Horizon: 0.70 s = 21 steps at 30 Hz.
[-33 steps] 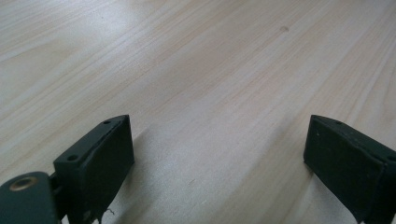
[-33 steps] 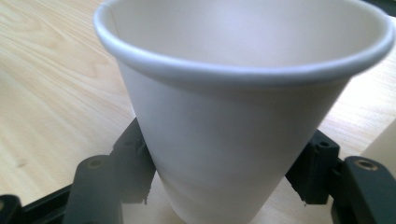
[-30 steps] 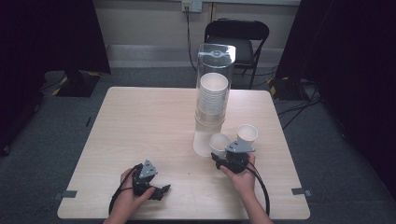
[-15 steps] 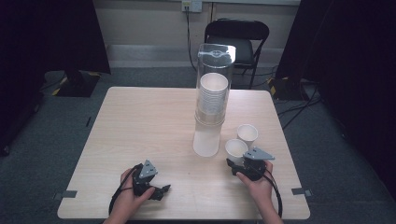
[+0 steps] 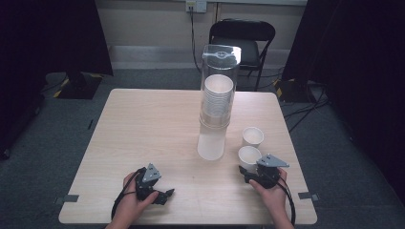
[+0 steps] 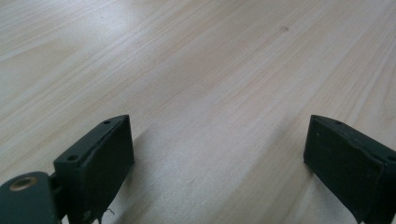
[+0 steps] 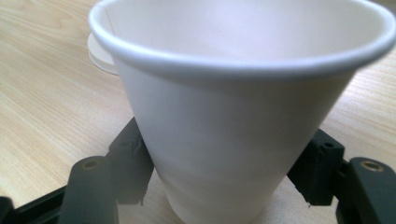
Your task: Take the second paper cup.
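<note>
Second cup (image 5: 252, 136) beyond held cup (image 7: 233, 116) — high view

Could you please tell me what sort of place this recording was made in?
Probably a small recording studio or lab: black curtains flank a lone wooden table on grey carpet, with a folding chair and wall outlet behind.

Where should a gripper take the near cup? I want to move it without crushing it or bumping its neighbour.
Grip the near cup low on its wall, jaws on opposite sides, coming in level from the person's side, as the right gripper is placed. The cup stands upright and narrows downward, so the base is stiffer than the rim. The far cup stands right behind, so approaching from the front avoids it.
</note>
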### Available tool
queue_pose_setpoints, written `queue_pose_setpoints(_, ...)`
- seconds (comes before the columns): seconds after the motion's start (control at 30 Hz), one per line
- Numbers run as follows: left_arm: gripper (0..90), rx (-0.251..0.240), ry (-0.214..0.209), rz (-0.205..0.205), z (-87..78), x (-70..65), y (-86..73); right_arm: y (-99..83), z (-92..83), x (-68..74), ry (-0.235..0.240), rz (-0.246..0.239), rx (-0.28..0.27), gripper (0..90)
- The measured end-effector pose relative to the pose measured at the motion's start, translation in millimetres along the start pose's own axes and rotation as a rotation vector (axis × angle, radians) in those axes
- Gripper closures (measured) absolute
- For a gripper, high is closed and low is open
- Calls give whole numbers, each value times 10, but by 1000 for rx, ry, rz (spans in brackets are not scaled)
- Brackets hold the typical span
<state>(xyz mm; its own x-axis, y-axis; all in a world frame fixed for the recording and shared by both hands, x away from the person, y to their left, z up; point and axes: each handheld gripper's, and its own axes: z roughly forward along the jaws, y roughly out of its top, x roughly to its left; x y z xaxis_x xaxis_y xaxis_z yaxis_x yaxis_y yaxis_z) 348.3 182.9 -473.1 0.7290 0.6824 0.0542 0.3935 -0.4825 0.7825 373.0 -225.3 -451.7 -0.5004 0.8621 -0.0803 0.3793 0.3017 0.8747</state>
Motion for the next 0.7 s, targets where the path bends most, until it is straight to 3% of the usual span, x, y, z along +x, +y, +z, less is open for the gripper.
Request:
queue_pose_setpoints(0.17,79,0,0,1,0,0,0,-1,9,-7,10,13,3,308)
queue_pose_setpoints(0.7,79,1,0,1,0,1,0,2,70,54,19,-11,15,293)
